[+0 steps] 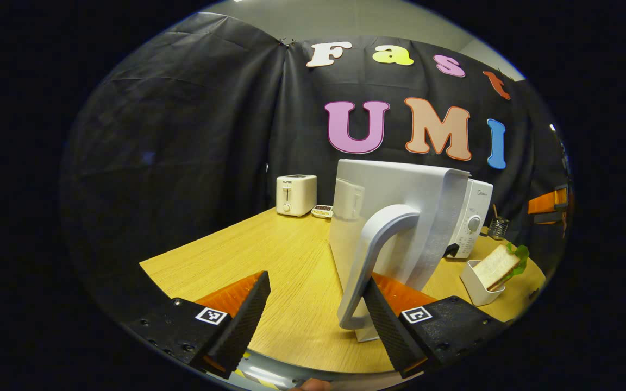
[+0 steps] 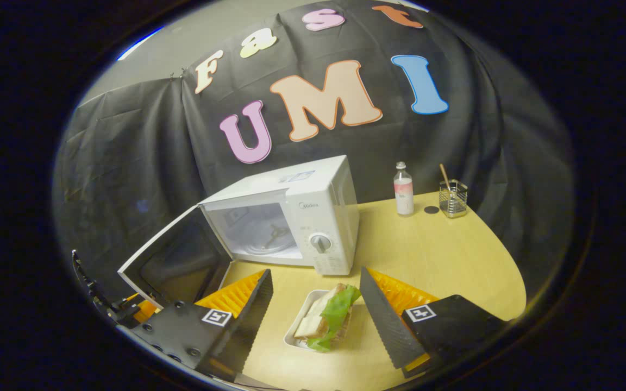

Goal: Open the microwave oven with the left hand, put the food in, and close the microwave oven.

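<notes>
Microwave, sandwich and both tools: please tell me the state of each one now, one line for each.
Microwave: on the table, empty inside.
Door: swung wide open.
Sandwich: in its white tray on the table, not yet inside.
Left tool: open, one finger beside the door handle.
Right tool: open, fingers either side of the sandwich, not pressing it.

Microwave (image 2: 291, 217) cavity open, prob. unobstructed; swung door (image 2: 174, 260) flanking its left approach.
</notes>
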The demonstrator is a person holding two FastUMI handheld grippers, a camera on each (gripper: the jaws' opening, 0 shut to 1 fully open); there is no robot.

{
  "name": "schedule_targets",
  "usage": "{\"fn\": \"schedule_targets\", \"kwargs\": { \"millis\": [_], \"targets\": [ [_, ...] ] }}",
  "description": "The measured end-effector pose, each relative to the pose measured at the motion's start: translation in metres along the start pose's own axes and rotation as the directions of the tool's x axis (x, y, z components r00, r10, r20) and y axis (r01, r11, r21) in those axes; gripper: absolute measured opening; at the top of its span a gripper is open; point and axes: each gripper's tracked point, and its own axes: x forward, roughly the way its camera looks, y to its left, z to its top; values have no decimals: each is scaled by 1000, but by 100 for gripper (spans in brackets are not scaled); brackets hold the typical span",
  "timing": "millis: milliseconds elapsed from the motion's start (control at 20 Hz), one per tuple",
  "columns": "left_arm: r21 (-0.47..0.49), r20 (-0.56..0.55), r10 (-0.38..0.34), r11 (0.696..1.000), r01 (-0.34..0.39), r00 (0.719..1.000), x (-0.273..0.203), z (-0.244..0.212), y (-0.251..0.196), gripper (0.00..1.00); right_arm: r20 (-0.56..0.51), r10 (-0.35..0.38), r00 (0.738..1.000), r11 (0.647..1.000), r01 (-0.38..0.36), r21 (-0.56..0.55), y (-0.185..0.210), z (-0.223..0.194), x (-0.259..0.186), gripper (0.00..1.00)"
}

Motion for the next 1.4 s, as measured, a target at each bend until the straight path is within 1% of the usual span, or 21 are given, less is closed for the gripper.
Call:
{"fn": "schedule_targets", "kwargs": {
  "millis": [100, 150, 200, 350, 450, 500, 600, 650, 700, 750, 850, 900, 950, 1000, 1050, 1150, 1200, 1250, 1300, 1350, 1400],
  "targets": [
    [7, 5, 16, 1000, -16, 1000, -5, 2, 6, 100, -23, 0, 1000, 1000, 0, 6, -1, -6, 4, 99],
    [14, 10, 36, 999, -36, 999, -7, 3, 14, 100, -34, -4, 999, 1000, 4, 6, -2, -9, 6, 100],
    [20, 13, 54, 998, -54, 998, -8, 4, 21, 100, -42, -13, 999, 1000, 13, 0, -5, -11, 9, 92],
    [-25, -3, 72, 997, -72, 997, -12, 4, 34, 100, -81, -36, 996, 999, 35, -15, -12, -22, 16, 92],
    [-31, 10, 127, 991, -127, 992, -16, 8, 55, 100, -120, -43, 992, 999, 41, -21, -16, -32, 20, 92],
    [-11, 32, 175, 985, -175, 984, -20, 15, 72, 100, -136, -48, 989, 999, 45, -24, -18, -37, 22, 92],
    [30, 81, 280, 959, -283, 957, -32, 31, 109, 100, -170, -46, 984, 999, 44, -18, -19, -44, 21, 92],
    [34, 99, 318, 946, -323, 943, -37, 41, 123, 100, -186, -42, 982, 999, 41, -9, -21, -48, 22, 93],
    [32, 116, 345, 936, -350, 932, -44, 49, 134, 100, -203, -40, 978, 999, 40, -4, -22, -52, 22, 99],
    [26, 136, 367, 927, -374, 920, -49, 58, 143, 100, -217, -46, 975, 999, 46, -5, -25, -55, 24, 99],
    [12, 172, 411, 908, -419, 895, -54, 74, 161, 100, -257, -30, 966, 999, 35, 17, -25, -62, 25, 100],
    [7, 185, 421, 903, -430, 888, -55, 80, 166, 100, -281, -14, 959, 999, 27, 42, -24, -67, 24, 100],
    [3, 197, 428, 900, -437, 882, -55, 84, 170, 100, -308, 1, 951, 998, 20, 67, -22, -72, 22, 93],
    [-2, 212, 435, 896, -445, 875, -57, 90, 173, 99, -330, 9, 944, 996, 22, 89, -22, -77, 23, 92],
    [-7, 226, 440, 893, -450, 869, -56, 96, 175, 99, -352, 16, 936, 993, 26, 114, -23, -80, 22, 99],
    [-8, 250, 442, 891, -454, 861, -49, 107, 176, 99, -395, 43, 918, 984, 30, 177, -19, -87, 22, 99],
    [-2, 254, 440, 891, -454, 862, -45, 109, 175, 100, -414, 67, 908, 976, 27, 216, -14, -90, 22, 92],
    [3, 255, 438, 891, -453, 862, -40, 111, 174, 99, -428, 90, 899, 967, 24, 254, -10, -93, 22, 92],
    [3, 259, 431, 894, -447, 864, -36, 112, 175, 99, -443, 99, 891, 961, 30, 276, -8, -95, 23, 98],
    [-1, 268, 417, 902, -433, 868, -33, 116, 171, 100, -455, 92, 886, 960, 42, 277, -7, -98, 25, 98],
    [-6, 276, 402, 909, -417, 873, -30, 117, 167, 99, -466, 86, 881, 960, 52, 276, -8, -99, 27, 98]
  ]
}}
